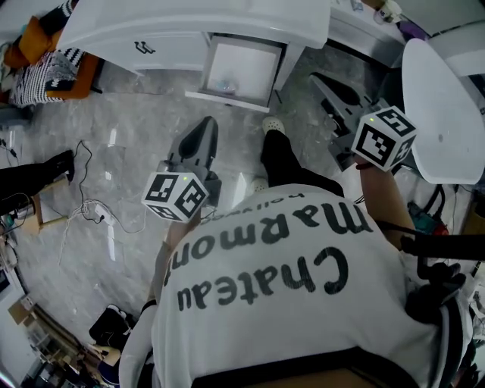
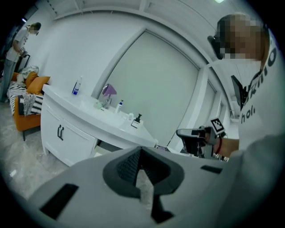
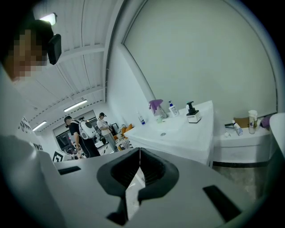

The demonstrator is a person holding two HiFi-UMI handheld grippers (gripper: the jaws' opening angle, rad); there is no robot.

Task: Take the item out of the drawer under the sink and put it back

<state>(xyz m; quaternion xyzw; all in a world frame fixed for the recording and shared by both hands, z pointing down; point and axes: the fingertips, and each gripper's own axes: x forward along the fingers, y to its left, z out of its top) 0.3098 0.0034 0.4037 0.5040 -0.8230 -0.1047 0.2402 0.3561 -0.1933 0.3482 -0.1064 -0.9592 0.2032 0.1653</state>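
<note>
Head view, drawer (image 1: 228,100) open, contents unclear

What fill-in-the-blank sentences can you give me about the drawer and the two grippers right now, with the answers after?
The drawer under the white counter stands ____.
The left gripper has its jaws ____.
Between the shut jaws of the right gripper there is ____.
Missing words: open; shut; nothing.
</note>
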